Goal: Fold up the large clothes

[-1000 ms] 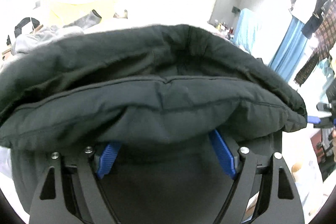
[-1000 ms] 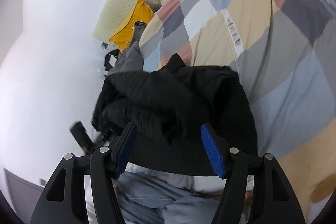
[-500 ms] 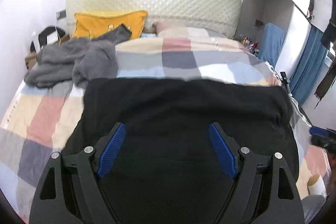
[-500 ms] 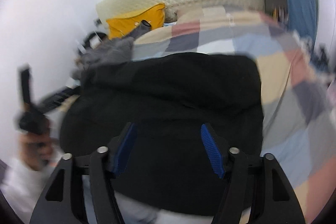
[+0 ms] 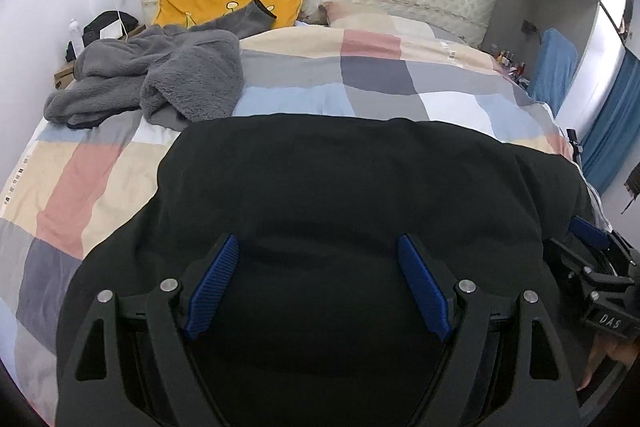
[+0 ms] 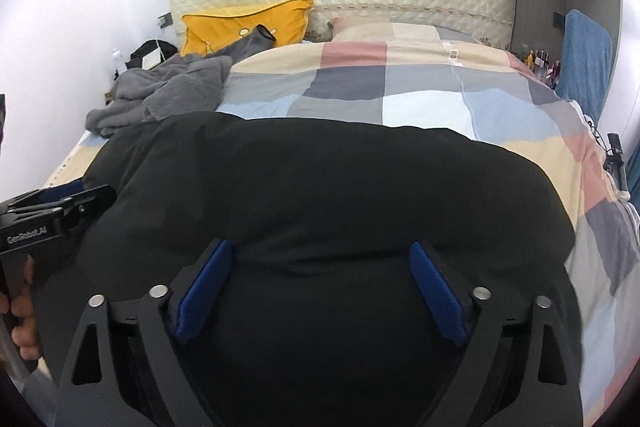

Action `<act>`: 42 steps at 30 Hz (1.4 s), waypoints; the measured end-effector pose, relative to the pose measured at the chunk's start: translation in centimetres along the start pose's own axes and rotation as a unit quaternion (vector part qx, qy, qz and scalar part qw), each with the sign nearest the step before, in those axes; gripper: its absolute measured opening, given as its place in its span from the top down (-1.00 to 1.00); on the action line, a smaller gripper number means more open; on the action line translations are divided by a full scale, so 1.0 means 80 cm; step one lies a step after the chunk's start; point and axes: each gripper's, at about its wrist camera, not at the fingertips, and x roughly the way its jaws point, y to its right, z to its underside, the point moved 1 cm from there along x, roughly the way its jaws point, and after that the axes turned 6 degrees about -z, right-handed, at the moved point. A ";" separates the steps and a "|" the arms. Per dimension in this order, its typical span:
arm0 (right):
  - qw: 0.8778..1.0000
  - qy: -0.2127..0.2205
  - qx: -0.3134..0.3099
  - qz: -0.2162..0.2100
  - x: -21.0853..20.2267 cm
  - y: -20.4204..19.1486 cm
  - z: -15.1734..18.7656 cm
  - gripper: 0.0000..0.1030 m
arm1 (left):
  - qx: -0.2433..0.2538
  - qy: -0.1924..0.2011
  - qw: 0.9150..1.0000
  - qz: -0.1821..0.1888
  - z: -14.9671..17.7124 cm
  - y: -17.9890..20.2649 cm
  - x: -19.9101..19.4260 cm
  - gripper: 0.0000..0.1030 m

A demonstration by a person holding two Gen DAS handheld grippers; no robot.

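Left tongs (image 5: 318,283) stand wide, gripping nothing; right tongs (image 6: 320,285) are opening, nothing pinched. Black garment (image 5: 360,187) lies spread at the bed's (image 5: 372,75) near edge, apparently folded over once; further folds remain

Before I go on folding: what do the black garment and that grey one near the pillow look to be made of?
Black garment: looks like a padded matte woven fabric, puffy with soft rounded edges and no sheen; the filling can't be told. Grey garment: seems fleece or plush, with a fuzzy, nubby pile and limp, crumpled folds.
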 end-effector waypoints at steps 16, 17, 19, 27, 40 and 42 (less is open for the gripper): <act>0.999 -0.010 0.026 -0.023 0.087 0.025 -0.037 -1.00 | 0.006 -0.011 1.000 -0.017 -0.031 0.008 0.062 -0.60; 0.999 -0.008 0.024 -0.021 0.092 0.023 -0.039 -1.00 | 0.007 -0.010 1.000 -0.019 -0.031 0.007 0.065 -0.60; 1.000 -0.007 0.020 -0.020 0.098 0.022 -0.039 -1.00 | 0.003 -0.011 1.000 -0.019 -0.031 0.005 0.071 -0.60; 0.999 -0.008 0.021 -0.030 0.096 0.023 -0.037 -1.00 | 0.005 0.004 1.000 -0.018 -0.025 0.000 0.067 -0.61; 1.000 0.022 0.003 -0.003 0.023 0.050 -0.036 -1.00 | 0.003 0.062 0.995 -0.074 -0.020 -0.061 0.014 -0.61; 0.999 0.023 0.012 0.026 0.018 0.070 -0.035 -1.00 | -0.009 0.060 0.995 -0.080 -0.021 -0.074 0.016 -0.61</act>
